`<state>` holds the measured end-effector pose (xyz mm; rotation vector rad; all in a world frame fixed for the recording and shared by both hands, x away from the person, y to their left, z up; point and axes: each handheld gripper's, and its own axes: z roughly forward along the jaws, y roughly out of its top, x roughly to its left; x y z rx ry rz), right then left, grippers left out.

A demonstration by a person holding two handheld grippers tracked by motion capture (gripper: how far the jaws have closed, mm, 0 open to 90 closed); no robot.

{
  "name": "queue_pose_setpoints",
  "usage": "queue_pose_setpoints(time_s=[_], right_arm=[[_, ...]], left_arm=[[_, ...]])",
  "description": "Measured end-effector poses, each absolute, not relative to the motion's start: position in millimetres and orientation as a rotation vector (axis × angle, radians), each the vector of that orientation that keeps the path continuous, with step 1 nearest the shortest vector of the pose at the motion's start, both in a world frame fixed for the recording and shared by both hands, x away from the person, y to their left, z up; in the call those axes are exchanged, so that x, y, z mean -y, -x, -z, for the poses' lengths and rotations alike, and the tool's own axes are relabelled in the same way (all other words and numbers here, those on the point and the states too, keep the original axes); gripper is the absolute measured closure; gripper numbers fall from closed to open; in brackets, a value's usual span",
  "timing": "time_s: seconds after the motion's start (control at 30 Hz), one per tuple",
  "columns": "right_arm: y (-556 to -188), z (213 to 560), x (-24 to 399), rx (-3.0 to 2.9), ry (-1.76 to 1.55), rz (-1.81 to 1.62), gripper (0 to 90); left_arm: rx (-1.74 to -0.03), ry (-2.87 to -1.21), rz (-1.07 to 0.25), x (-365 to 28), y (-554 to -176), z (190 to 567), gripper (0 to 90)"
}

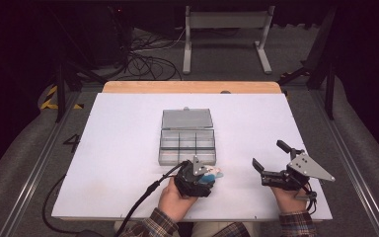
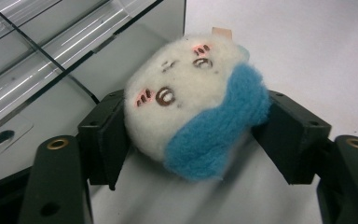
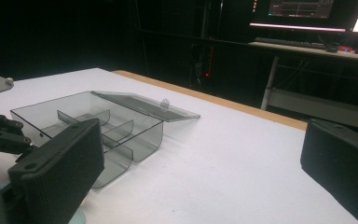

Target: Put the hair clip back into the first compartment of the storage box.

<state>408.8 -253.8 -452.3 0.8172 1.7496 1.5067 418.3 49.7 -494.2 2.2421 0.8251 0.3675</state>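
Left claw [image 2: 191, 135] clamped on small white-and-blue felt plush ball [image 2: 193, 105], beside open clear plastic compartment box [image 1: 186, 138], right claw [image 1: 270, 159] spread wide, empty.

A white table [image 1: 118, 148] with a wooden far edge carried a clear divided box [image 1: 187, 146], lid open flat behind it, near the middle. Nothing else visibly lay on it.

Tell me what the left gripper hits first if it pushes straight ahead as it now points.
Probably the near wall of the clear compartment box: the left gripper, shut on the plush toy, points at it, with the toy leading.
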Motion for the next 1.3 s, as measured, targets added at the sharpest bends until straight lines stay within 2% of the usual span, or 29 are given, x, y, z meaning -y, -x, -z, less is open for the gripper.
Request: queue_pose_setpoints(time_s=[0.2,0.57,1.3], right_arm=[[-408.3,452.1,252.8,-1.751,-0.815,-1.505,0.4],[-408.5,452.3,252.9,-1.752,-0.815,-1.508,0.4],[-408.6,452.4,252.5,-1.752,-0.814,-1.504,0.4]], left_arm=[[-0.786,-2.241,-0.368,-51.8,-415.5,491.8,33.5],[-0.749,-2.131,-0.345,-63.2,-408.8,472.7,33.9],[-0.769,-2.073,-0.433,-87.8,-420.2,443.1,33.9]])
